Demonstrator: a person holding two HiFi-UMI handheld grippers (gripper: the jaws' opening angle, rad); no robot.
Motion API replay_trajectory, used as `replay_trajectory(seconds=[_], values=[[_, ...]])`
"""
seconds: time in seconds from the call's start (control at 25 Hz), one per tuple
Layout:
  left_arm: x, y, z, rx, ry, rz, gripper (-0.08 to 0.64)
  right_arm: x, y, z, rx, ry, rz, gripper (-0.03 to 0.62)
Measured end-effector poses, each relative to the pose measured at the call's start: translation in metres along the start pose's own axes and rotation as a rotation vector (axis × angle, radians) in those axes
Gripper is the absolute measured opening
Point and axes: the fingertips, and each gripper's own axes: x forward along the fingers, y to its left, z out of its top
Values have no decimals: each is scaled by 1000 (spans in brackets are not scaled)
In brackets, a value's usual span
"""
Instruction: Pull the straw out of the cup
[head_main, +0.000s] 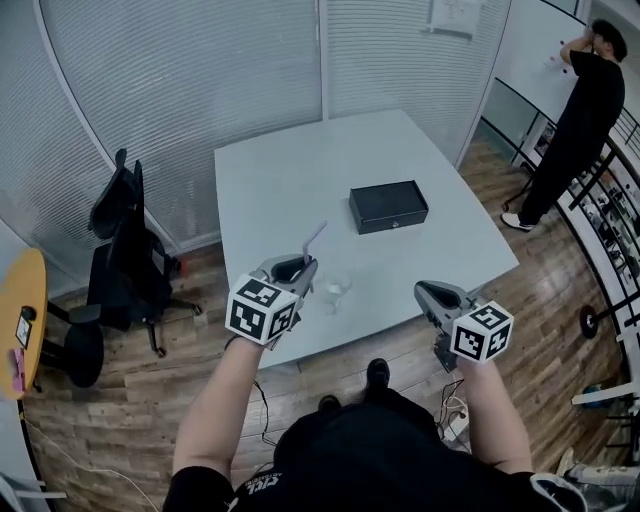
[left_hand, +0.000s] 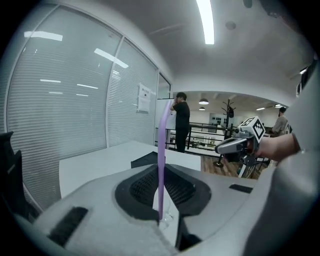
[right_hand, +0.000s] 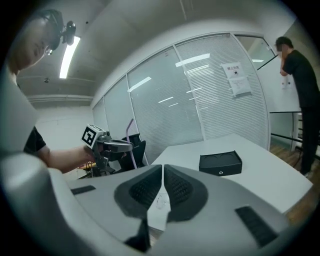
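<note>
While the left tongs (head_main: 300, 265) are clamped on the purple straw (head_main: 314, 240), the job looks nearly done, so the care now goes into finishing the lift cleanly. The pads pinch the straw low on its stem, and most of its length stands up beyond the tips, with the bent top leaning away. In the left gripper view the short end hangs below the pads, in line with the cup. A light but steady squeeze seems right, since a soft straw will likely flatten or swivel if pinched harder. The clear cup (head_main: 337, 290) stands on the white bench (head_main: 300, 170) just to the right of these tongs and lower than them, near the front edge. From the head view it looks empty, though the straw's bottom end is hidden behind the tongs there. I would judge it safest to carry the straw straight up until that end is plainly above the rim, and only then sideways. The cup looks light and nothing steadies it, so a dragged tip could tip it over. A black box (head_main: 388, 206) sits farther out on the bench, well beyond both pairs. The right tongs (head_main: 425, 292) have their pads drawn together on nothing and hover right of the cup, apart from it, free to brace it if it wobbles.
</note>
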Motion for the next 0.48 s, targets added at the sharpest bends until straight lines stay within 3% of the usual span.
replay_trajectory(seconds=[0.16, 0.48], values=[[-27, -8, 7, 39, -18, 36, 41, -19, 2, 1, -6, -7, -12, 18], [-67, 1, 25, -14, -79, 158, 42, -22, 10, 31, -14, -90, 25, 17]])
